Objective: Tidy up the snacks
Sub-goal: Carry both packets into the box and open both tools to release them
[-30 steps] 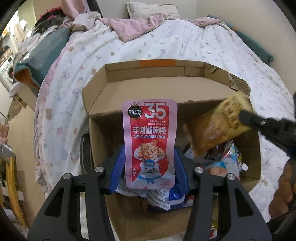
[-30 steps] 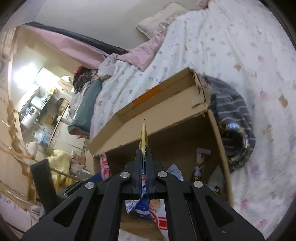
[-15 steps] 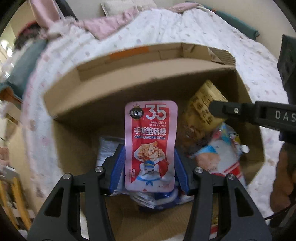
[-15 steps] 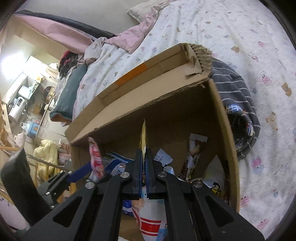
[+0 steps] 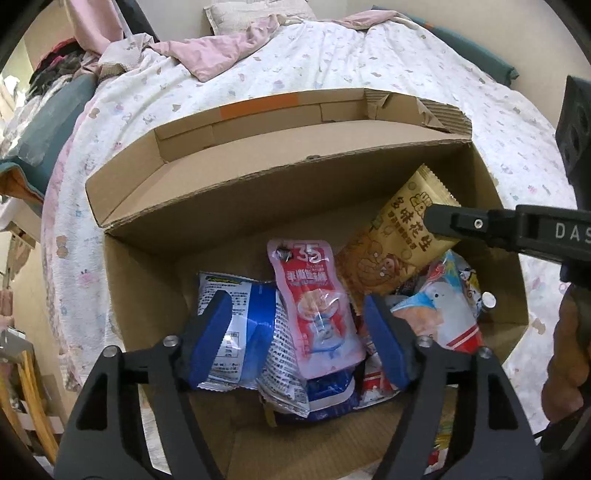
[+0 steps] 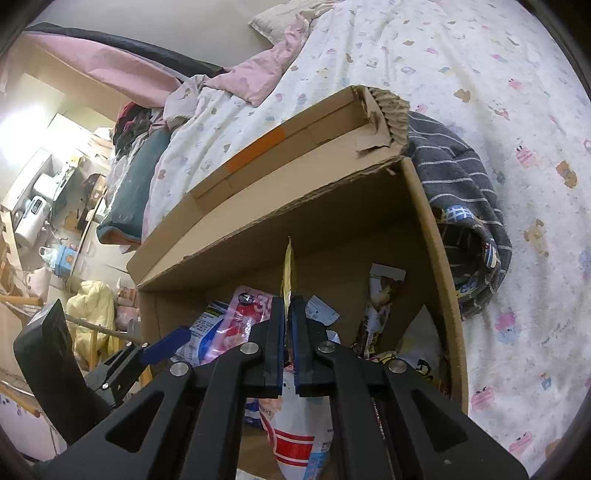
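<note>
Left claw (image 5: 297, 332): now spread, pink pouch (image 5: 314, 310) just dropped into box (image 5: 258, 195), 12 o'clock. Right claw (image 6: 288, 314): clamped on gold packet (image 5: 399, 243), next in.

Crab stick pouch (image 5: 317, 306) in cardboard box (image 5: 236, 192), left of peanut packet (image 5: 399, 240).

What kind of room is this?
Most likely a bedroom. A big bed with a patterned white quilt fills the view, with a pillow at its head. The cardboard box of snacks sits on it.
</note>
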Tool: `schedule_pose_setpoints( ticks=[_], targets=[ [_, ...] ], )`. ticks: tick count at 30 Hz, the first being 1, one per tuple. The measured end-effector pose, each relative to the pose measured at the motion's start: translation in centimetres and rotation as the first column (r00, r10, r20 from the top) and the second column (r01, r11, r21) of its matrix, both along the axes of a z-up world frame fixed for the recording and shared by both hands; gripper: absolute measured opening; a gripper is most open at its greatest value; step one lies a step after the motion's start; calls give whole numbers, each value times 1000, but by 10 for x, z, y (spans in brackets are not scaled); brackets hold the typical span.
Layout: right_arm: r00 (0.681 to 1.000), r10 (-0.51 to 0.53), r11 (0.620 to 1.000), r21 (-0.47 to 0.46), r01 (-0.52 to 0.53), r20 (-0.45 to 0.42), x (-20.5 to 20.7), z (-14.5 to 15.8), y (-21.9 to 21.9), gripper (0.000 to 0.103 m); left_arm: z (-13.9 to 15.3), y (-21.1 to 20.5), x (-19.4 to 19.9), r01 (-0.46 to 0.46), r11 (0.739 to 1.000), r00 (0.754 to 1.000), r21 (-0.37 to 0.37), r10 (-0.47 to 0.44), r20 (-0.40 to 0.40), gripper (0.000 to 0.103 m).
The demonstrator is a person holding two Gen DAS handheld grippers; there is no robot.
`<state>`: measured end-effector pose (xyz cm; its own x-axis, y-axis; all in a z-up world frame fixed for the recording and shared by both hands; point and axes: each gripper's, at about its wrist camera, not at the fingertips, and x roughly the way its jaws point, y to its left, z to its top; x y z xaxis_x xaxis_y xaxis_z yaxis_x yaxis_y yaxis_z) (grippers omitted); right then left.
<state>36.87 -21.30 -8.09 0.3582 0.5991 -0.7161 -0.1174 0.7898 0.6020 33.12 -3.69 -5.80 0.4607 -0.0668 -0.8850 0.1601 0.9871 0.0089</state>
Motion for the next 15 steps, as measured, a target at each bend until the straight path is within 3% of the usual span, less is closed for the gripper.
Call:
schedule_pose_setpoints(
  ticks=[10,13,15],
  targets=[
    [1000,23,998,-53,-22,13,3,6,7,9,11,19,4,-66,996,997,-59,68,30,71],
    [999,19,994,-108,-15,35,1,11,10,14,14,26,4,-88,993,995,-76,91,37,71],
    [999,9,994,-107,-4,46,0,15,8,24,16,28,3,-99,991,994,-85,103,39,71]
  ],
)
